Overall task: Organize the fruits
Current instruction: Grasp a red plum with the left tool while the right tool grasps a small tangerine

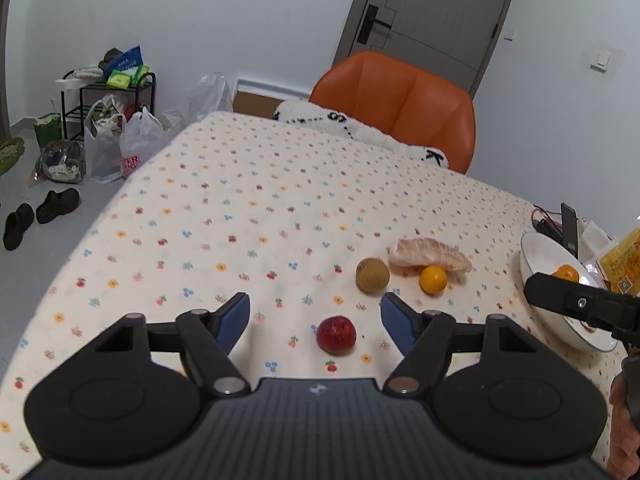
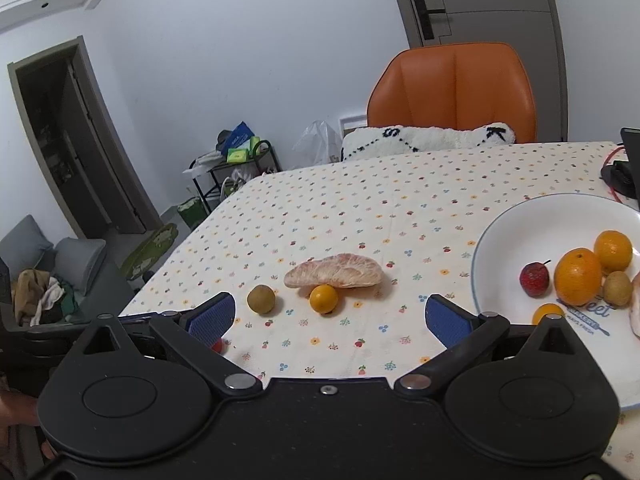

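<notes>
A small red fruit (image 1: 336, 335) lies on the flowered tablecloth between the fingers of my open left gripper (image 1: 316, 320). Beyond it sit a brown kiwi (image 1: 372, 275), a small orange (image 1: 433, 279) and a peeled pomelo segment (image 1: 430, 259). The right wrist view shows the same kiwi (image 2: 261, 299), orange (image 2: 324, 298) and pomelo segment (image 2: 335, 271) ahead of my open right gripper (image 2: 328, 316), which holds nothing. To its right, a white plate (image 2: 520, 224) carries several oranges, a red fruit (image 2: 534, 279) and a kiwi (image 2: 617, 288). The red fruit (image 2: 217, 345) peeks out behind the left finger.
An orange chair (image 1: 396, 100) with a white cushion stands at the table's far edge. Cables and a dark device (image 2: 624, 172) lie at the far right, a yellow packet (image 1: 622, 264) beside the plate (image 1: 536, 256). Bags, a rack and shoes sit on the floor at left.
</notes>
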Tool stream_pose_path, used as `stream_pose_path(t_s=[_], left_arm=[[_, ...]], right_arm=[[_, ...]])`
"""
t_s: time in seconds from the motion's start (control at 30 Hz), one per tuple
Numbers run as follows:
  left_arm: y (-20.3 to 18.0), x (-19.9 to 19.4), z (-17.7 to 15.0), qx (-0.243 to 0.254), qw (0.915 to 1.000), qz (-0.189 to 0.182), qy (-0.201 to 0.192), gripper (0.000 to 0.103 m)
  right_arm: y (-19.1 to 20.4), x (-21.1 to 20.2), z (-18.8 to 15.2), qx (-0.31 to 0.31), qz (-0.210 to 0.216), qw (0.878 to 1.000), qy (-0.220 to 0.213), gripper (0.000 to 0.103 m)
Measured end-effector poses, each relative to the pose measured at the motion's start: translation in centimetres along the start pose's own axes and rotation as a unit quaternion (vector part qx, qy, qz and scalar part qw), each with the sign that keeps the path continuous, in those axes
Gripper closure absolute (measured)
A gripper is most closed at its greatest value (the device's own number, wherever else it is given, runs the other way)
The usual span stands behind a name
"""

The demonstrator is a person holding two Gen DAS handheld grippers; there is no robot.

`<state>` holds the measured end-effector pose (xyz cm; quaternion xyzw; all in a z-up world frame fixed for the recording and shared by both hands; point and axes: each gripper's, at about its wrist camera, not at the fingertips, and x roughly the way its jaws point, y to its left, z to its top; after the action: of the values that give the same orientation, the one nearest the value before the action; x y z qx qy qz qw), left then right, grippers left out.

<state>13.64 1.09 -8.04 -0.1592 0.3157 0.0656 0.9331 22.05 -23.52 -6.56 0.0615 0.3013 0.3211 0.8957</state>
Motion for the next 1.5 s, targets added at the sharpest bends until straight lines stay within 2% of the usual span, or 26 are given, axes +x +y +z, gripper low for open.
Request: stream_pose_path(t_s=[0.1,0.17,0.2,0.3,0.5,0.77,0.93,1.07,1.17,1.27,1.3,1.33,1.5], left_arm=[[0.2,0.8,-0.4,-0.001,1.0,0.0,0.009,0.04],[0.4,1.3,-0.6,0.003,0.9998,0.003,0.017,0.048],[0.4,1.4,-0.7,0.007,0.9999,0.002,0.013,0.053],[0.4,1.6,-0.4,0.014,0.9996,0.0,0.024,0.081],[1.0,1.5,0.4,0.015,0.9998,0.002,0.012,0.081],[2.2,1.3,1.6,0.0,1.0,0.005,0.003,0.081],[2.9,1.4,2.0,-0.007,0.9999,0.007,0.001,0.081],[3.2,1.5,2.2,-0.011,0.9999,0.008,0.0,0.081],[3.3,1.6,2.2,-0.013,0.9999,0.006,0.001,0.081],[3.2,1.8,2.3,-0.014,0.9999,0.005,0.003,0.081],[3.1,1.8,2.3,-0.014,0.9999,0.004,0.002,0.081],[3.0,1.8,2.4,-0.014,0.9999,0.004,0.002,0.081],[2.0,1.6,2.5,-0.004,1.0,0.002,-0.002,0.081]], right_arm=[[0.1,0.7,-0.2,0.0,0.001,1.0,0.005,0.001],[0.2,1.3,-0.3,0.0,0.0,1.0,0.012,0.001],[0.2,1.6,-0.3,0.0,0.0,1.0,0.015,0.001],[0.3,2.3,-0.3,0.0,0.001,1.0,0.02,0.001],[0.5,3.6,0.0,0.0,0.001,1.0,0.024,0.002],[0.9,5.6,0.1,-0.002,0.0,0.999,0.04,0.009],[0.8,7.0,0.1,0.004,-0.004,0.999,0.051,0.03],[1.1,7.8,-0.1,-0.003,-0.011,0.998,0.055,0.034],[1.2,8.3,-0.1,-0.011,-0.021,0.998,0.051,0.044],[1.3,8.6,0.1,-0.018,-0.035,0.998,0.05,0.059],[1.3,8.6,0.2,-0.019,-0.038,0.998,0.052,0.074],[1.0,8.6,0.3,-0.014,-0.034,0.998,0.057,0.082],[0.2,7.4,0.2,0.001,-0.019,0.998,0.056,0.082]])
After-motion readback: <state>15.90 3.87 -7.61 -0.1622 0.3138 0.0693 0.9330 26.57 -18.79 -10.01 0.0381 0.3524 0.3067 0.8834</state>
